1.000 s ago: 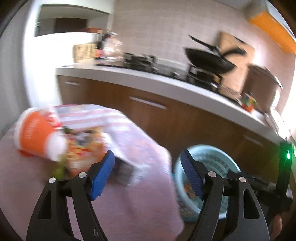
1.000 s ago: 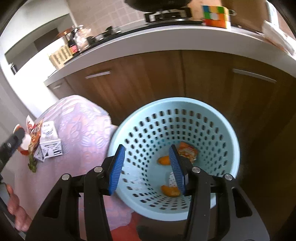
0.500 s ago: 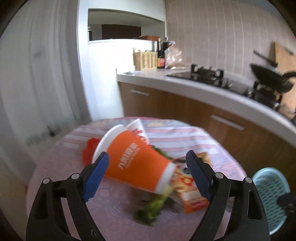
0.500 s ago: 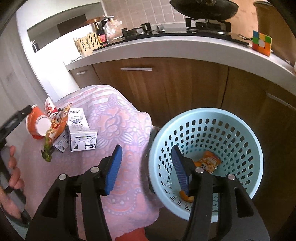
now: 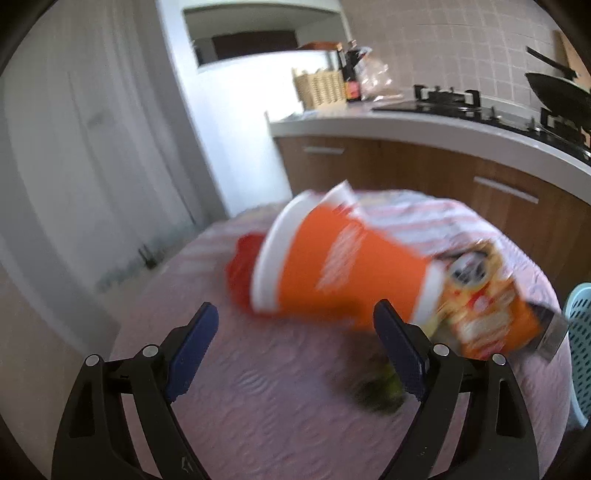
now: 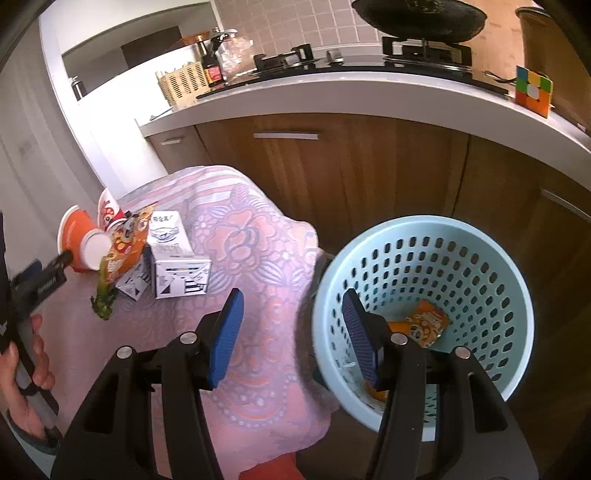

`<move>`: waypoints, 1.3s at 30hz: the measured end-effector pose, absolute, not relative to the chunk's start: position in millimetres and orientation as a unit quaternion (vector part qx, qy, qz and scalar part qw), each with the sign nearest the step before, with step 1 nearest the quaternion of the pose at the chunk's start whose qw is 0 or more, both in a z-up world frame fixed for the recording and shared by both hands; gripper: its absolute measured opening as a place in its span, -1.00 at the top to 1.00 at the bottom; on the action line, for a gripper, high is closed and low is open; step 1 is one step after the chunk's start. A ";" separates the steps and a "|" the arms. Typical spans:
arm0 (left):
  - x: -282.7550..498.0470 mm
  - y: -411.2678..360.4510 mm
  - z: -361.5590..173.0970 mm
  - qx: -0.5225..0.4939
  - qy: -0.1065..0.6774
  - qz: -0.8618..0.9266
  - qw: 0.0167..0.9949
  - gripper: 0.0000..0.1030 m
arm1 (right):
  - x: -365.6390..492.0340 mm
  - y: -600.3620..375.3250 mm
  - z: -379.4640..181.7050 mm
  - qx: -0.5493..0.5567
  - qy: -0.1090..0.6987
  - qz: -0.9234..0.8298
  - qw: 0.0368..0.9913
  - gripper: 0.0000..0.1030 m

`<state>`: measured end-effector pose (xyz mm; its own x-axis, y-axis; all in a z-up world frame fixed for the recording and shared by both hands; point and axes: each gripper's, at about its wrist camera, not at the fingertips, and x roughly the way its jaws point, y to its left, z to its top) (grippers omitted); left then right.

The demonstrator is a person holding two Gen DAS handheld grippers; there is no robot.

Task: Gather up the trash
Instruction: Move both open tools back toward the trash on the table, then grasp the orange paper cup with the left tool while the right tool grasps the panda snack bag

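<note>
An orange paper cup (image 5: 332,266) lies on its side on the pink tablecloth (image 5: 258,387), just beyond my left gripper (image 5: 295,354). That gripper's jaws are opening and hold nothing. An orange snack bag (image 5: 480,306) leans by the cup's base, and a green vegetable scrap (image 5: 376,391) lies near the gripper's right finger. In the right wrist view, my right gripper (image 6: 295,339) hangs open and empty over the table edge beside the light blue basket (image 6: 480,236). Orange wrappers (image 6: 428,321) lie inside the basket. The cup (image 6: 79,240), the bag (image 6: 125,247) and a white milk carton (image 6: 173,254) sit at the table's far left.
A brown cabinet and white counter (image 6: 332,92) run behind the table, with a stove, a black wok (image 6: 417,18), a colour cube (image 6: 533,92) and a wicker holder (image 6: 184,85). A second small carton (image 6: 133,284) and a red-white cup (image 6: 109,214) stand among the trash. A hand (image 6: 22,369) holds the left gripper.
The left gripper swung away from the basket toward the orange cup, came closer to it, and its jaws widened. The right gripper drew back from over the basket toward the table edge.
</note>
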<state>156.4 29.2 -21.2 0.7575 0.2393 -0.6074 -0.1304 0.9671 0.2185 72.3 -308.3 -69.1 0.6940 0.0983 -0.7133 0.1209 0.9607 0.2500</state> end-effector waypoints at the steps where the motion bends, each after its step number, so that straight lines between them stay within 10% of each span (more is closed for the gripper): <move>1: 153.2 39.0 -23.6 0.068 0.341 0.095 0.933 -0.64 | 73.7 -304.8 -69.8 0.139 0.392 -0.002 0.909 -0.01; 8: 142.7 71.0 -1.7 -0.063 0.327 0.015 0.943 -0.63 | 81.2 -283.3 -70.6 0.130 0.397 0.019 0.909 -0.01; 22: 212.6 -26.7 -24.9 0.075 0.349 0.182 0.916 -0.65 | 81.0 -303.4 -79.0 0.141 0.402 0.007 0.905 -0.07; 39: 146.3 105.5 -45.3 -0.004 0.397 -0.002 0.918 -0.64 | 95.6 -227.0 -63.9 0.101 0.384 0.112 0.911 -0.07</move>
